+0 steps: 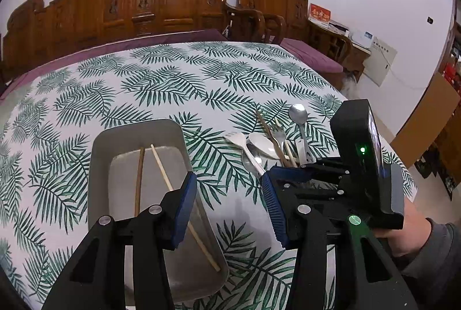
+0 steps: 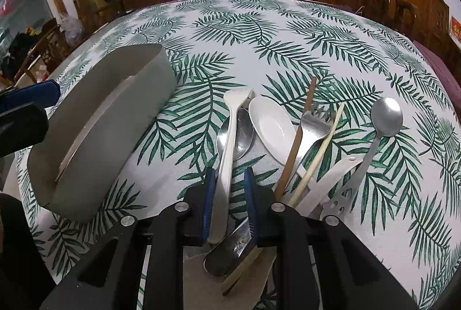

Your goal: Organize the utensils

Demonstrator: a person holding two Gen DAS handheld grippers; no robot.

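Presumably to carry it to the grey tray (image 2: 121, 119), the right gripper (image 2: 229, 202) straddles, jaws narrowed, the white fork (image 2: 230, 142) handle while the left gripper (image 1: 229, 206) waits wide open.

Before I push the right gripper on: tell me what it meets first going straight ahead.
The white fork's handle, already lying between the right gripper's open fingers; the metal spoon under it comes next. How close the pads are is unclear.
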